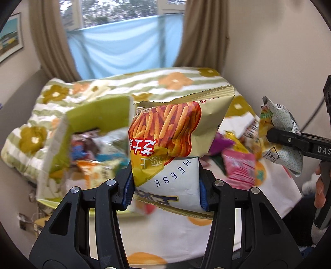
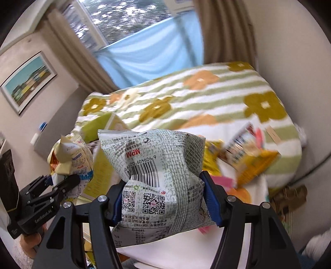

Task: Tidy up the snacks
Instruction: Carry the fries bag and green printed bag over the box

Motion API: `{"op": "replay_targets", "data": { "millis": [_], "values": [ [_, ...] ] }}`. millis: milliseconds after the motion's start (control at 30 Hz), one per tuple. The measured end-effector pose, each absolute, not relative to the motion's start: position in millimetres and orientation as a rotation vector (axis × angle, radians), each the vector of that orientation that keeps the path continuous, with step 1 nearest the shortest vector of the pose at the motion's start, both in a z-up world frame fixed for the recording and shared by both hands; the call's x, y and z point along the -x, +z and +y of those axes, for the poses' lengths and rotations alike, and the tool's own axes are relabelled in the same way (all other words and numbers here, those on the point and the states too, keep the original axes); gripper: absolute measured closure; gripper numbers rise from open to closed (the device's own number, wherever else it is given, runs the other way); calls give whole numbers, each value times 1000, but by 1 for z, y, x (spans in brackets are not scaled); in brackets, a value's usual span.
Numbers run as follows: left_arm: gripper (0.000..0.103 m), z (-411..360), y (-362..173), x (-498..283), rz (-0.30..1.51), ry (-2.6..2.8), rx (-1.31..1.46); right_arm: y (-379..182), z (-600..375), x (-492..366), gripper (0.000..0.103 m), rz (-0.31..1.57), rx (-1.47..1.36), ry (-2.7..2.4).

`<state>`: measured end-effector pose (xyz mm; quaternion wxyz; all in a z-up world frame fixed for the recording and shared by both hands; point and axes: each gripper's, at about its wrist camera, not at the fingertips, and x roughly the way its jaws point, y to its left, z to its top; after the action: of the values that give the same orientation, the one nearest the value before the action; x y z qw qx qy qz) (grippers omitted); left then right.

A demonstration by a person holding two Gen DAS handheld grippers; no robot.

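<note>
Both wrist views look steeply down, close over the snack-strewn bed, facing the window.

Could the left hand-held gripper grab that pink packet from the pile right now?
Probably not: the left hand-held gripper is already clamped on a fries snack bag, so the pink packet must wait.

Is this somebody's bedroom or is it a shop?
It looks like a bedroom in a home, not a shop. There is a bed with a flowery striped blanket, a curtained window, and a framed picture on the wall. Snack packets lie on the bed.
</note>
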<state>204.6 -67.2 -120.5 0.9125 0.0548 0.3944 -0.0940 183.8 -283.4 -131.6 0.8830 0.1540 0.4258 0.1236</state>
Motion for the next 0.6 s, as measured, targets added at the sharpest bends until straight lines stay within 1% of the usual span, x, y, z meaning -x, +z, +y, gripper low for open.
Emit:
{"op": "replay_targets", "data": {
  "millis": [300,600],
  "values": [
    [57,25,-117,-246,839,-85,-66,-106,-188,-236,43,845,-254,400],
    [57,111,-144,-303,942,-59,-64,-104,-96,-280,43,862,-245,443]
  ]
}}
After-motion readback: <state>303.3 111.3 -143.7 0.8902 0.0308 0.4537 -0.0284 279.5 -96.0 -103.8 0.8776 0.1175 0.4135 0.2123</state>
